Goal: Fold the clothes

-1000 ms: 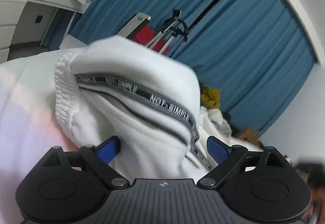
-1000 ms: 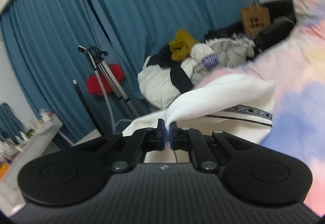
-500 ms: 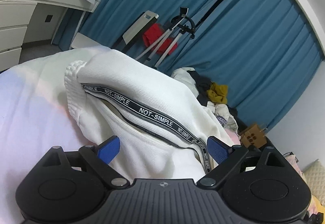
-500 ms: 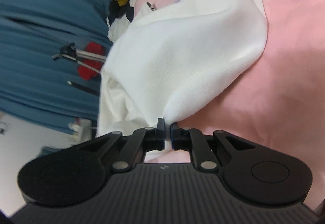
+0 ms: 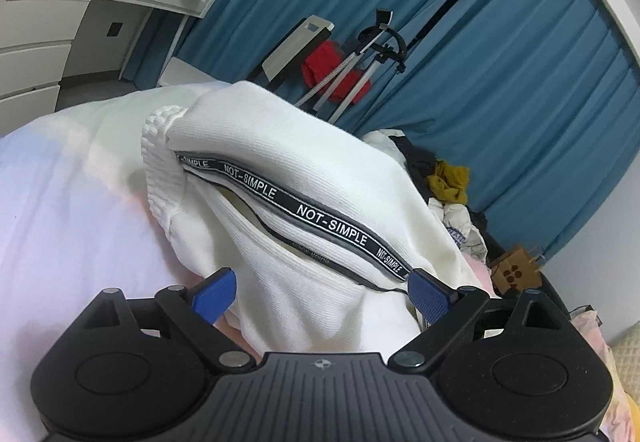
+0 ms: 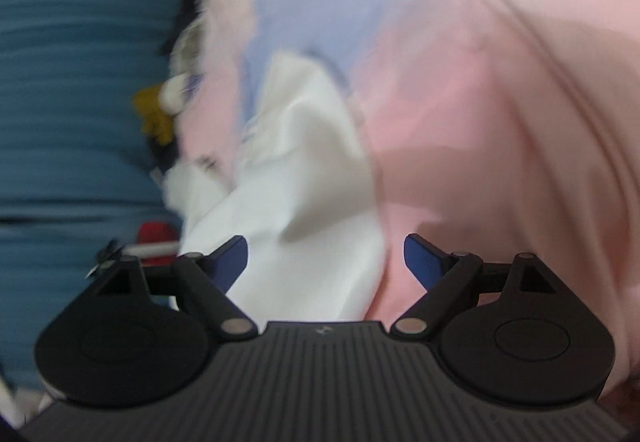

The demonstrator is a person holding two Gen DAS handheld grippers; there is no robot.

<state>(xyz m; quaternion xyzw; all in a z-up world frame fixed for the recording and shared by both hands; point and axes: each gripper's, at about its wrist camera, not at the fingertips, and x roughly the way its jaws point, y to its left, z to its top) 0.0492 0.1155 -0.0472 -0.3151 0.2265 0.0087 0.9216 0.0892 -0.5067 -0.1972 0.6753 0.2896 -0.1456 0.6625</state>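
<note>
**Risk of the fold falling open**

Lying bunched on the pink bed sheet (image 6: 500, 113), the white garment (image 5: 304, 177) is held by nothing — left gripper (image 5: 322, 296) and right gripper (image 6: 326, 262) are both spread wide. Its raised hump near the taped neckline (image 5: 332, 217) may slump, and the fold would go crooked.

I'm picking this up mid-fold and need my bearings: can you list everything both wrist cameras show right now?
White garment: one, black NOT-SIMPLE tape, bunched on the bed.
Bedsheet: one, pastel pink and lilac, under the garment.
Clothes pile: one, mixed colours, by the curtain.
Curtain: blue, back wall.
Stand: one, metal, red cloth on it.
Dresser: one, white, far left.
Paper bag: one, brown, right.
Left gripper: fingers open, garment between.
Right gripper: fingers open, above garment.
</note>
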